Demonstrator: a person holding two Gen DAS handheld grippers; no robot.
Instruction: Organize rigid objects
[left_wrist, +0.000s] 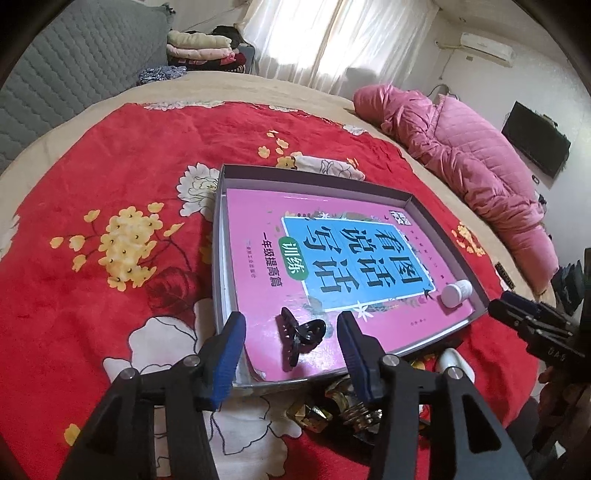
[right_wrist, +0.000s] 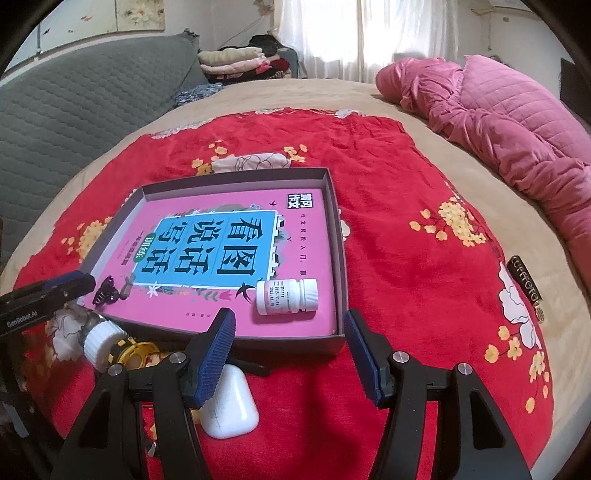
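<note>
Black hair clip (left_wrist: 300, 336) lies on the pink book (left_wrist: 280, 258) inside the grey box (left_wrist: 314, 176) — the left tool (left_wrist: 291, 354) hovers low over it, jaws spread, holding nothing. Right view: the right tool (right_wrist: 290, 354) gapes empty at the box's near corner, white bottle (right_wrist: 287, 296) lying just ahead — earbud case (right_wrist: 229, 402) beneath it on the red blanket (right_wrist: 406, 295).

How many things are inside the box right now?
3: a pink book lining the grey cardboard box, a white pill bottle lying near one corner, a black hair claw near the other. Anything beneath the book is hidden.
</note>
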